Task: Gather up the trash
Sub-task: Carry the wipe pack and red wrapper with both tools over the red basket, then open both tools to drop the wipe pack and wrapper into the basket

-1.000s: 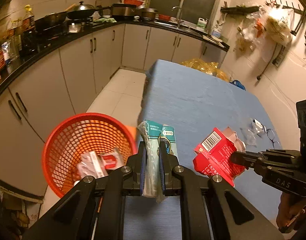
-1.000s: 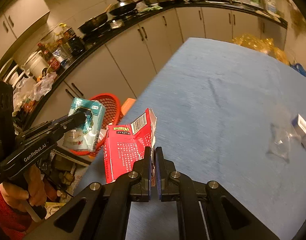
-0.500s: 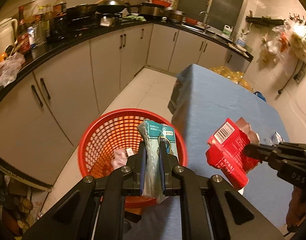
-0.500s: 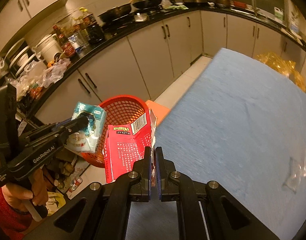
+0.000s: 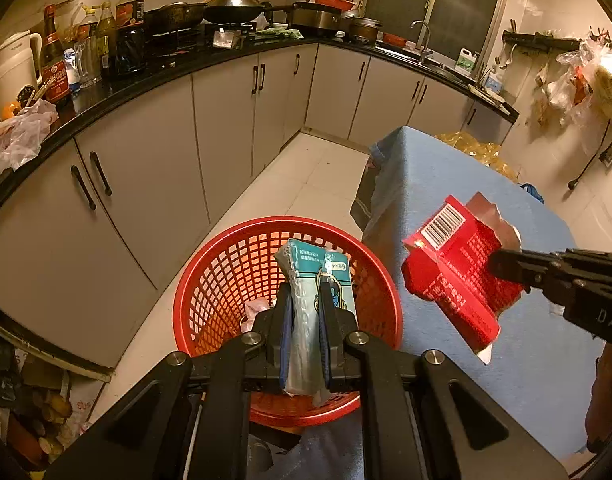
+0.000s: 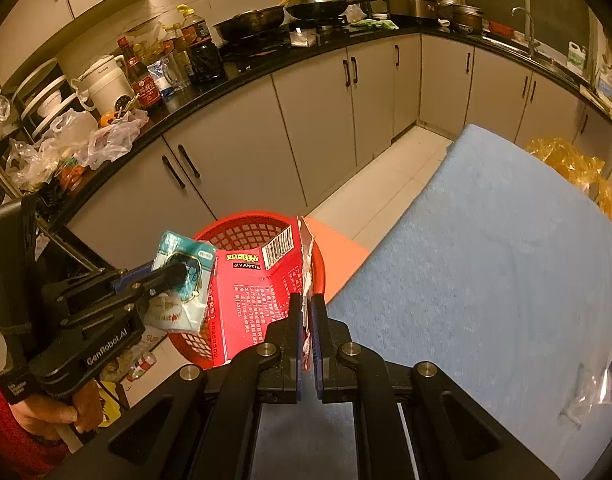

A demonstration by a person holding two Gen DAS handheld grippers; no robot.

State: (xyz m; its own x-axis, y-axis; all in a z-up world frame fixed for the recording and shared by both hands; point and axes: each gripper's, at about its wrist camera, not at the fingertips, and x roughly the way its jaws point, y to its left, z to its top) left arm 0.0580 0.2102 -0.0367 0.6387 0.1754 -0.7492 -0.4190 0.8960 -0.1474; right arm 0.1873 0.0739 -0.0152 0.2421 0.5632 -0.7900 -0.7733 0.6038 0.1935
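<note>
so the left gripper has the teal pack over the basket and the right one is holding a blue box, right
Not quite: the box in the right gripper is red, as the right wrist view shows. The left gripper does hold the teal pack over the basket.

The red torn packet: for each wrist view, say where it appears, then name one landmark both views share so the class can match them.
Left wrist view: the red torn packet sits right of centre, pinched by the right gripper entering from the right edge.
Right wrist view: the packet is at centre, just above that gripper's own shut fingers.
Shared landmark: the red basket on the floor beside the blue table.
</note>
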